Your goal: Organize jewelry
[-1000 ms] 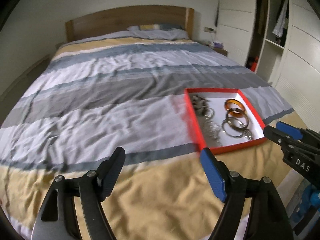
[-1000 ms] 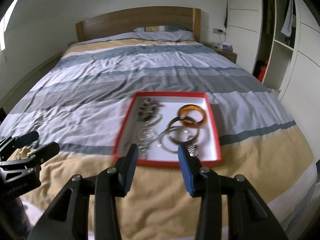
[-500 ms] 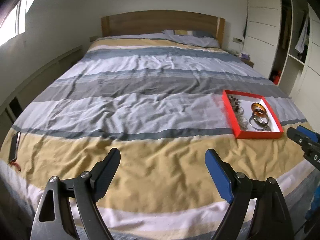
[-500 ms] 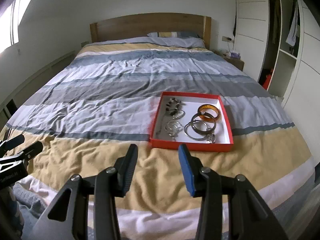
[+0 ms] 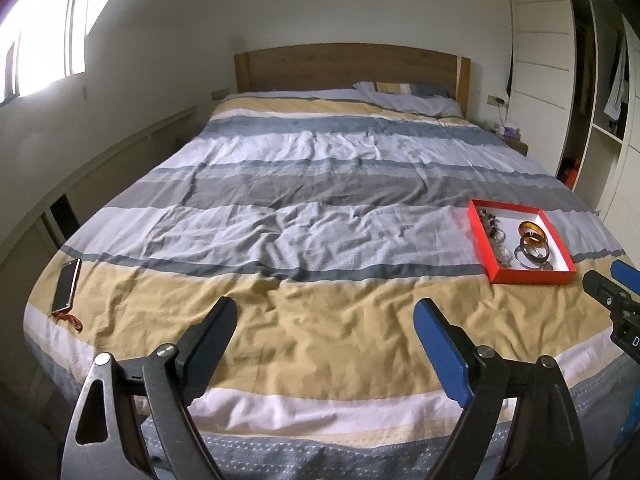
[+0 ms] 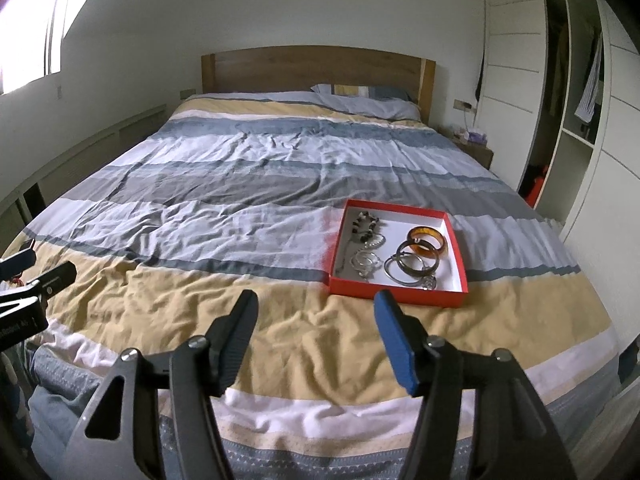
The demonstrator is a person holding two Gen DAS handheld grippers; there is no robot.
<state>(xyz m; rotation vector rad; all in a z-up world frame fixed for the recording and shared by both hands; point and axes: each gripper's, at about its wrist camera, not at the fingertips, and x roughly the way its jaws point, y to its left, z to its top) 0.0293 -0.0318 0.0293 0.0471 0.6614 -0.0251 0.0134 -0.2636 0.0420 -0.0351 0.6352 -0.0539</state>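
Jewelry (image 6: 394,254) all sits in the red tray (image 6: 396,295) on the bed (image 6: 240,208), none in hand. Right gripper (image 6: 316,338) fingers just spread wider, empty, tray just beyond. Left gripper (image 5: 326,344) wide open, empty, tray well off to its right. Looks done or between steps; next grab needs closing in on bangles (image 6: 426,240).

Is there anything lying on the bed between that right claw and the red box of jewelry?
Nothing visible. Only bare, wrinkled bedspread lies between the open, empty right gripper and the red box. The bangles and chains lie inside the box, uncovered. The phone lies far off, at the bed's other corner.
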